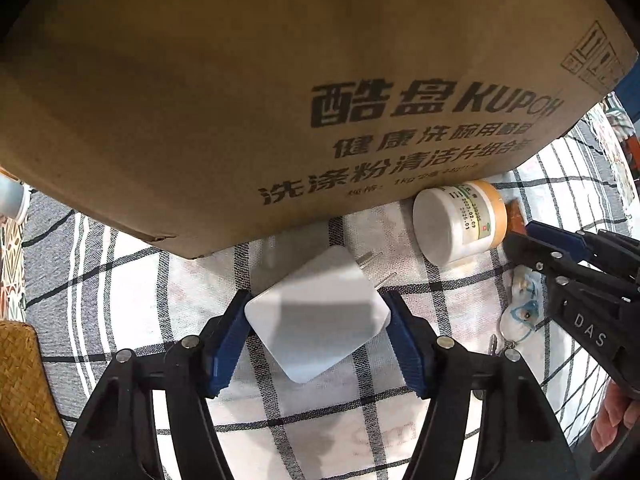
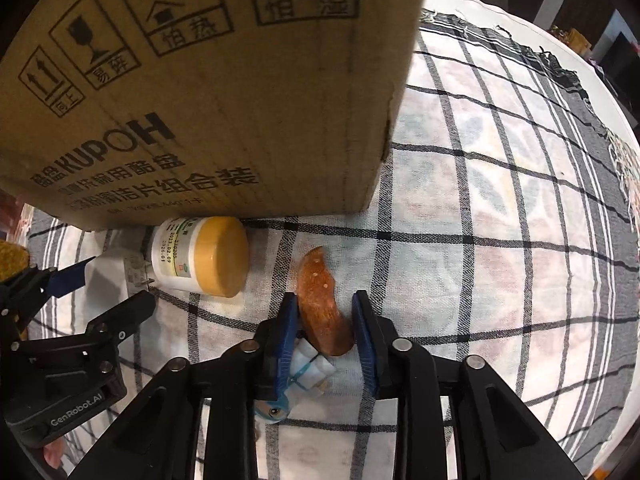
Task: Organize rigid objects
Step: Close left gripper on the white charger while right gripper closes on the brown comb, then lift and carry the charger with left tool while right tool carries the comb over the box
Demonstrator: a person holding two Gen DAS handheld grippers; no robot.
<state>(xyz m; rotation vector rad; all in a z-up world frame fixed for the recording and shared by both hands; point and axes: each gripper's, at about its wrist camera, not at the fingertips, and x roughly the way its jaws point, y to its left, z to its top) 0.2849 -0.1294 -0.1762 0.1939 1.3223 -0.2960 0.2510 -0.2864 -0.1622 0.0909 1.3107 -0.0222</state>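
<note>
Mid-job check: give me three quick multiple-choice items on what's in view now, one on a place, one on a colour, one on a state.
1. The jar lies:
A. against the cardboard box
B. inside the box
C. on the woven mat

2. Its lid is:
A. blue
B. yellow-orange
C. black

3. The left gripper is:
A. wide open, empty
B. shut on the jar
C. shut on the white charger

Answers:
1 A, on its side at the foot of the cardboard box.
2 B, seen from the right wrist.
3 C, both fingers press the white charger.

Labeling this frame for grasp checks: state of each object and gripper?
left gripper: shut on white charger, lifted
right gripper: open, straddling orange curved piece
white jar: on its side, lid on
cardboard box: standing on checked cloth
</note>
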